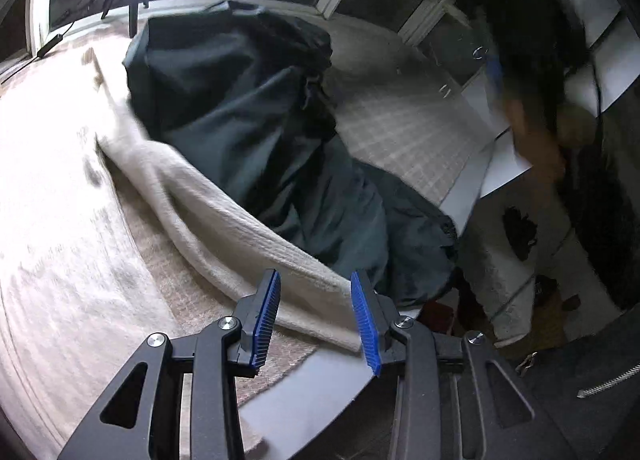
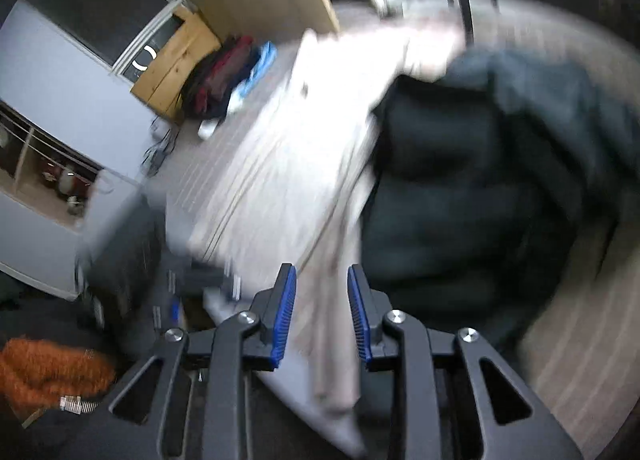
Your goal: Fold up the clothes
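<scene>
A dark green garment point(image 1: 240, 107) lies crumpled on the bed, partly over a cream knitted cloth point(image 1: 208, 211) that runs as a thick fold toward me. My left gripper point(image 1: 315, 276) hovers over the near end of that fold, pads apart and pressing on nothing. In the blurred right wrist view the same dark garment point(image 2: 480, 179) fills the right side, with cream cloth point(image 2: 304, 147) to its left. My right gripper point(image 2: 321, 268) stands open above a strip of the cream cloth, which passes under the gap between its pads.
The bed's pale cover point(image 1: 52, 219) spreads left; a checked cover point(image 1: 400, 127) lies behind the garment. A blurred arm point(image 1: 528, 119) is at the right, by the bed edge. A wooden cabinet point(image 2: 176, 59), a clothes pile point(image 2: 224, 75) and an orange fluffy thing point(image 2: 48, 372) are to the left.
</scene>
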`<move>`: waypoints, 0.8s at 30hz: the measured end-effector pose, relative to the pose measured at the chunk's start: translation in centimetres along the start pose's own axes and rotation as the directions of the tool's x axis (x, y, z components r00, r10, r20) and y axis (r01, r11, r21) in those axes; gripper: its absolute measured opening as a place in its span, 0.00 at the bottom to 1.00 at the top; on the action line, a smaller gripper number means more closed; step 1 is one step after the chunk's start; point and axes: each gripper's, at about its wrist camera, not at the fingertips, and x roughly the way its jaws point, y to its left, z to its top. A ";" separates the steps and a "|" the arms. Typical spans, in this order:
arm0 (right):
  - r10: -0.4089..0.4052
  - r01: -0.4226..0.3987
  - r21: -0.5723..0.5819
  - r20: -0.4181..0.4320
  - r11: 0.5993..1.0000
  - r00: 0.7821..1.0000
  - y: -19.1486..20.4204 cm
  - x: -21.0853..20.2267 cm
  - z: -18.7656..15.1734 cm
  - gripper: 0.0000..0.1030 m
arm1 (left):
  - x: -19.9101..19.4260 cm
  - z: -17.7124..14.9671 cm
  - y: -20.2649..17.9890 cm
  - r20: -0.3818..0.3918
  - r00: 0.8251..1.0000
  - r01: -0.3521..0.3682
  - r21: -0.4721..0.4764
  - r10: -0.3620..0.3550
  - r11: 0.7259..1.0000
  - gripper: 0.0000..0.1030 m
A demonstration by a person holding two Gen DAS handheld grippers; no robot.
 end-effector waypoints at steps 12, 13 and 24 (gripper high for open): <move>-0.216 0.217 -0.014 -0.162 0.976 0.963 -3.0 16.3 17.5 0.47 | 2.7 -2.6 1.6 -0.015 0.987 -0.160 -0.152 0.159 0.975 0.35; -0.227 0.228 -0.015 -0.183 0.973 0.956 -3.2 16.9 17.5 0.47 | 2.6 -2.7 1.9 -0.013 0.987 -0.161 -0.165 0.161 0.973 0.35; -0.211 0.208 -0.038 -0.205 0.977 0.956 -4.5 17.6 16.5 0.11 | 3.5 -3.6 5.4 -0.015 0.993 -0.114 -0.229 0.114 0.967 0.37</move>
